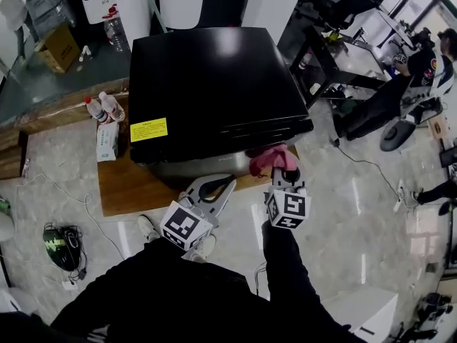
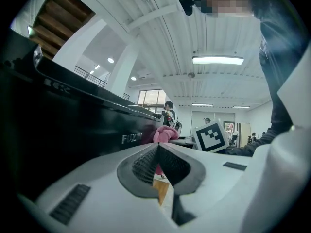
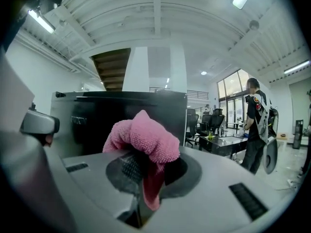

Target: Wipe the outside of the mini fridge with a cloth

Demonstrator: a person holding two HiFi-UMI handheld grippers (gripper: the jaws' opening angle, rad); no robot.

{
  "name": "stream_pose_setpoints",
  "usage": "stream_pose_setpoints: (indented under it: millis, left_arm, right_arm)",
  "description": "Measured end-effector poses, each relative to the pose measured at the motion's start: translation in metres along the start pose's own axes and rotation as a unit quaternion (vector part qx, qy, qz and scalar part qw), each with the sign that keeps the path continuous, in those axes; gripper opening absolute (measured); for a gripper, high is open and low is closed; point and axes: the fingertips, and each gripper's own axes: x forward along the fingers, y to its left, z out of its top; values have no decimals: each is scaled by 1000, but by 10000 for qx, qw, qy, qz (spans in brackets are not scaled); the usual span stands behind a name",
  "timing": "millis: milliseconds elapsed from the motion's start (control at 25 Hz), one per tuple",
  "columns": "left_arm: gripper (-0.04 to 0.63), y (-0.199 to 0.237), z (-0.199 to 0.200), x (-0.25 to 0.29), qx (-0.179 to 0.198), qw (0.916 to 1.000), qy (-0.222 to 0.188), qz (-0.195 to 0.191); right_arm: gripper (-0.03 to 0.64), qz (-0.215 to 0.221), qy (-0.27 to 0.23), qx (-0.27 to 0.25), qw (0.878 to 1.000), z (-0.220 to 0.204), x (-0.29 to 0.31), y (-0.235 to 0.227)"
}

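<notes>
"While you're holding the cloth (image 1: 270,160), where is it?"

"Just below centre of the head view, bunched pink against the lower front edge of the mini fridge (image 1: 214,84). My right gripper (image 1: 283,173) is clamped on it, with a tail hanging down between the jaws."

"How will it handle?"

"Soft and light, I'd judge. The terry should drag rather than slide on that glossy black, so pinching a thick fold looks right. The fridge seems heavy enough not to shift."

"And your left gripper (image 1: 230,182)?"

"Closed, pads together, nothing in them, low and left of the cloth."

"Anything unclear?"

"Whether the cloth actually touches the fridge. Its front is mostly hidden from above, and its far sides too."
</notes>
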Motion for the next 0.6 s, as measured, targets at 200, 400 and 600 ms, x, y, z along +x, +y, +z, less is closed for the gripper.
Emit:
stream_pose_setpoints:
  millis: [200,400,600]
  left_arm:
    - [5,-6,-4,8,-47,10000,39,-72]
    - [5,-4,-16,2,-155,9997,166,-116]
    - [6,-4,-35,-15,-255,9987,289,-329]
  right_arm:
    - [54,-430,298,137,9985,-14,4,-42]
    - [54,-494,366,265,9978,-23,-14,-47]
    - [54,-155,500,285,9982,-42,-41,-1]
